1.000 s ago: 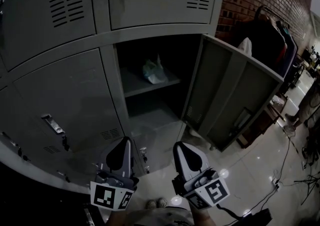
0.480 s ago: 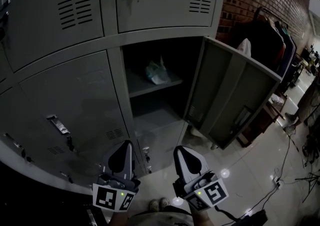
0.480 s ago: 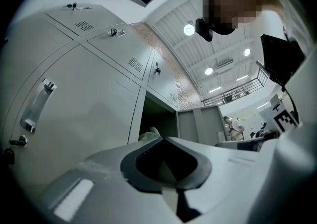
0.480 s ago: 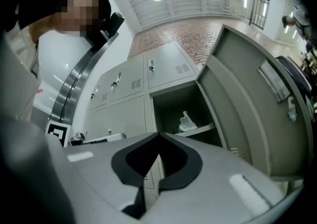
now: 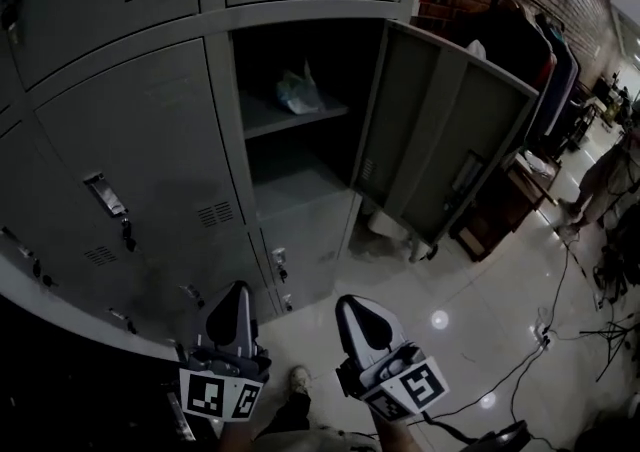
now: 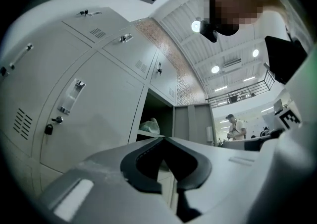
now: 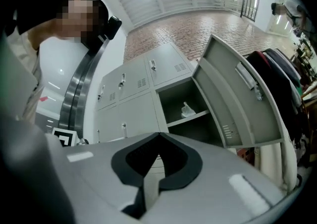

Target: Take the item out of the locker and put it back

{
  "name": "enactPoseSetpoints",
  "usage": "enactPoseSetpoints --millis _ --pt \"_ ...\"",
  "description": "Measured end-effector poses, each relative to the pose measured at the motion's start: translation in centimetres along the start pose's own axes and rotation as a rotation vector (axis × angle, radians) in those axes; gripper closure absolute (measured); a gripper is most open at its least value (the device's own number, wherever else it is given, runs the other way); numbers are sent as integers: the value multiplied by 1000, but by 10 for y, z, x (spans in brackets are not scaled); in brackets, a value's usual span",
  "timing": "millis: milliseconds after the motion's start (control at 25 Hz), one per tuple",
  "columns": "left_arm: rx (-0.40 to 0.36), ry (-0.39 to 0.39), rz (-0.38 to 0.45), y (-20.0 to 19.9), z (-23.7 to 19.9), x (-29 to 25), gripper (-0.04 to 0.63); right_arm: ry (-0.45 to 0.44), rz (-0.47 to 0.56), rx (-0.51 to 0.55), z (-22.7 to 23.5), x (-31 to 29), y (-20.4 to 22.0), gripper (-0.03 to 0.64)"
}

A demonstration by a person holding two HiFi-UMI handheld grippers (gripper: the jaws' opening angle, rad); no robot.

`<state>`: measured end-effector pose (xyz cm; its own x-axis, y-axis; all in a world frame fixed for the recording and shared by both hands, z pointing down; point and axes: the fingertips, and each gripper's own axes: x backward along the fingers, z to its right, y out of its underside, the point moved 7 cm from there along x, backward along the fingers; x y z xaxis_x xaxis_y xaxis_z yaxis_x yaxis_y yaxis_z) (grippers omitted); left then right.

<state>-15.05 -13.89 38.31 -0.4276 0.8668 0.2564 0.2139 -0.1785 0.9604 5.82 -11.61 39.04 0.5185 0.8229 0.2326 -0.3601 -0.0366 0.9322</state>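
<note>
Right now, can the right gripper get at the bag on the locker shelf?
Probably yes: the door stands wide open and nothing blocks the bag, though the right gripper is shut and well short.

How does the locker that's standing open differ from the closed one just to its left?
The open locker has its door swung out to the right; the closed locker is shut flush. The open locker shows a shelf with a pale crumpled bag on it; the closed locker shows only its handle and vent slots. Both are the same grey metal.
</note>
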Motion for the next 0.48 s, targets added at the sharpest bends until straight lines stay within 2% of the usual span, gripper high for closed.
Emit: enactPoseSetpoints --millis 160,320,480 --pt "-12 7 37 -7 47 52 591 -40 14 20 -31 55 1 615" --pt "-19 7 15 -12 98 121 589 -50 5 19 -65 120 2 615" --pt "-48 -33 4 -21 135 187 591 -82 30 28 -103 174 -13 615"
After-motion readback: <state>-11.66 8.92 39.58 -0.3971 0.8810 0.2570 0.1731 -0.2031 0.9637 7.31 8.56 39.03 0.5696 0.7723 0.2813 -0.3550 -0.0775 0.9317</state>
